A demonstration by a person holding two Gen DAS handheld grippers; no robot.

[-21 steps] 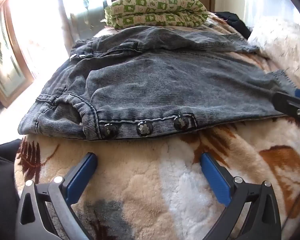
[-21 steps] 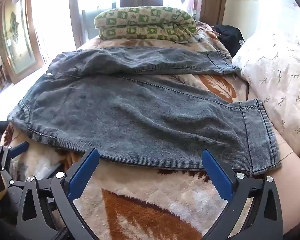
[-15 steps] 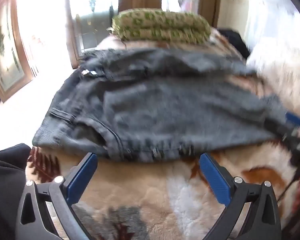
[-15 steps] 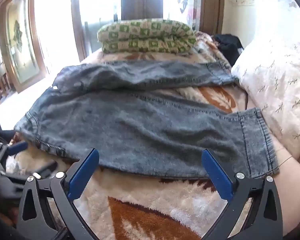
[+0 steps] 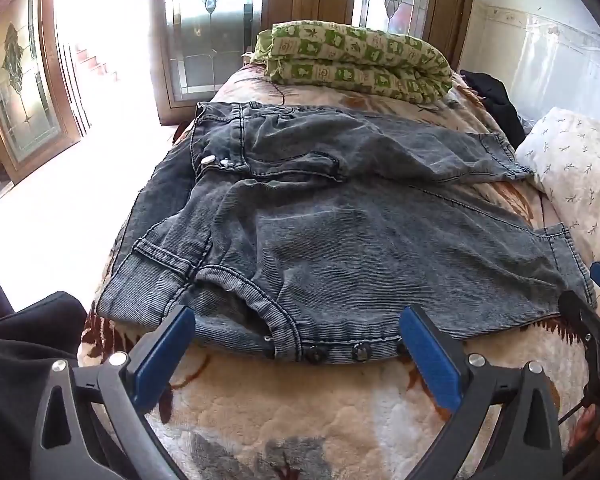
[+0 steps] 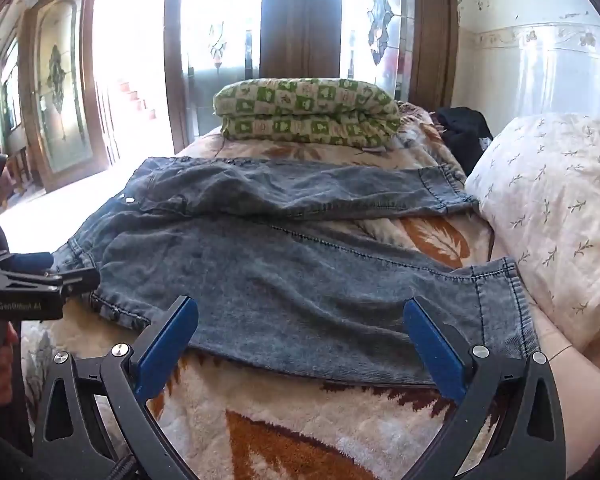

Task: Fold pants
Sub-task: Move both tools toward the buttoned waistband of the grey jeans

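Grey washed denim pants point(image 5: 340, 240) lie spread across the bed, waist to the left and both legs running right. My left gripper point(image 5: 296, 334) stands open over the near waistband edge with its dark buttons point(image 5: 336, 354), nothing between its blue pads. My right gripper point(image 6: 300, 324) stands open above the near leg point(image 6: 300, 292), just left of that leg's hem point(image 6: 500, 312). The far leg point(image 6: 300, 188) lies apart from the near one, with blanket showing between them. The left gripper also shows at the left edge of the right wrist view point(image 6: 32, 280).
A patterned fleece blanket point(image 6: 300, 432) covers the bed. A folded green checked quilt point(image 6: 304, 112) lies at the far end, a dark garment point(image 6: 464, 136) beside it. A white floral pillow point(image 6: 548, 208) sits on the right. Glass doors point(image 5: 204, 32) stand behind.
Both grippers have drawn back and tilted up, so more of the room and the pants shows. The pants lie as before. Both grippers have stayed open.
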